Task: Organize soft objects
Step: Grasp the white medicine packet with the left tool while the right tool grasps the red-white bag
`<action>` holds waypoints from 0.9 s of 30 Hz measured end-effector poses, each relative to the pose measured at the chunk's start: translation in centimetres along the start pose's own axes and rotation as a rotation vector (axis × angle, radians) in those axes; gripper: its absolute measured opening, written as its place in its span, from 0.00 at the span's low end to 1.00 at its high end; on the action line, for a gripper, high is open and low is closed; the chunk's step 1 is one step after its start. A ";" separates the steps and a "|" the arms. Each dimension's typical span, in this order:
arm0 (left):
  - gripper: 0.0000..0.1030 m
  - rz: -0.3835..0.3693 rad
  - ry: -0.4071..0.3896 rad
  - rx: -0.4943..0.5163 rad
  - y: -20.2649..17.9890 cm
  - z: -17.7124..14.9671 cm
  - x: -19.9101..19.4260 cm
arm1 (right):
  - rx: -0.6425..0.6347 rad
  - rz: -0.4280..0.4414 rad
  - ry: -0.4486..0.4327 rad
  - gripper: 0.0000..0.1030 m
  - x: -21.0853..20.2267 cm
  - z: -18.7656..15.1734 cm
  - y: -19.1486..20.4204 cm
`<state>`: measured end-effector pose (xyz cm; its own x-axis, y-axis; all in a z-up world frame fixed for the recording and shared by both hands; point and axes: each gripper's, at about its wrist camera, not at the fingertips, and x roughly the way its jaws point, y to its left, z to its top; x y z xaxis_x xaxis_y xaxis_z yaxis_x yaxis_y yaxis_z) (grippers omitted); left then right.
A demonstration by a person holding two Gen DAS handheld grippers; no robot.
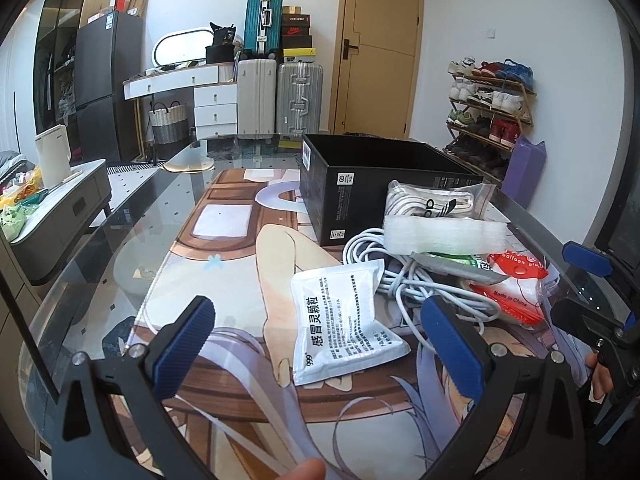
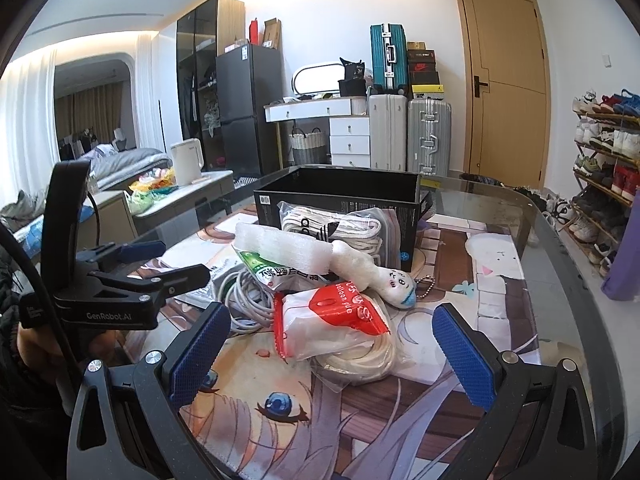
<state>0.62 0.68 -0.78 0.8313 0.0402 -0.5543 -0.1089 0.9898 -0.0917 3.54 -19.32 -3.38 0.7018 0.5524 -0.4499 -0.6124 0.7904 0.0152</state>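
Status of sorting: not begun, as far as can be judged; the black box (image 2: 340,196) at the far side of the heap shows nothing inside, though its floor is hidden from both views. Items awaiting placement, all on the glass tabletop (image 1: 132,216) over a printed mat (image 1: 224,248): white medicine sachet (image 1: 340,320), lying flat and apart at the near left of the heap; coiled white cable (image 1: 404,280); white foam strip (image 2: 280,246) resting across the heap; bagged white laces (image 2: 340,228) leaning against the box front; red-and-white balloon packet (image 2: 332,320) on top of a bagged white coil (image 2: 360,356); green-printed packet (image 2: 272,272) under the foam; small plush figure (image 2: 384,276) with a ball chain. Left hand-held gripper (image 1: 320,344): jaws spread wide, empty, low above the sachet. Right hand-held gripper (image 2: 332,344): jaws spread wide, empty, facing the balloon packet. Obstructions: items overlap and the cable loops run beneath several, so lifting one may drag others; the two tools stand close together. Surroundings, well apart: suitcases (image 1: 280,96), shoe rack (image 1: 492,108), door (image 1: 380,48).
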 end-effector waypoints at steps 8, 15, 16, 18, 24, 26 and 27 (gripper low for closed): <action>1.00 0.020 0.031 0.024 0.0 0.9 0.1 | -0.032 -0.038 0.029 0.99 0.1 1.3 0.0; 1.00 0.049 0.097 0.034 0.0 1.1 1.0 | -0.053 -0.062 0.094 1.00 1.3 1.8 0.1; 1.00 0.046 0.107 0.033 0.1 1.1 1.2 | -0.060 -0.068 0.104 0.99 1.5 1.8 0.1; 1.00 0.041 0.123 0.032 0.3 1.1 1.4 | -0.068 -0.068 0.123 0.99 2.0 1.7 0.3; 1.00 0.042 0.167 0.009 0.5 1.2 2.2 | -0.077 -0.049 0.156 0.99 2.8 1.7 0.4; 1.00 0.040 0.178 -0.001 0.5 1.3 2.6 | -0.076 -0.049 0.156 0.99 2.9 1.7 0.4; 1.00 0.035 0.185 -0.001 0.5 1.4 2.7 | -0.075 -0.048 0.155 0.99 3.0 1.7 0.4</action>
<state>3.58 1.46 -1.22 0.7126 0.0491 -0.6998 -0.1372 0.9880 -0.0703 6.05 -16.87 -3.19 0.6697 0.4626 -0.5809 -0.6093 0.7895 -0.0738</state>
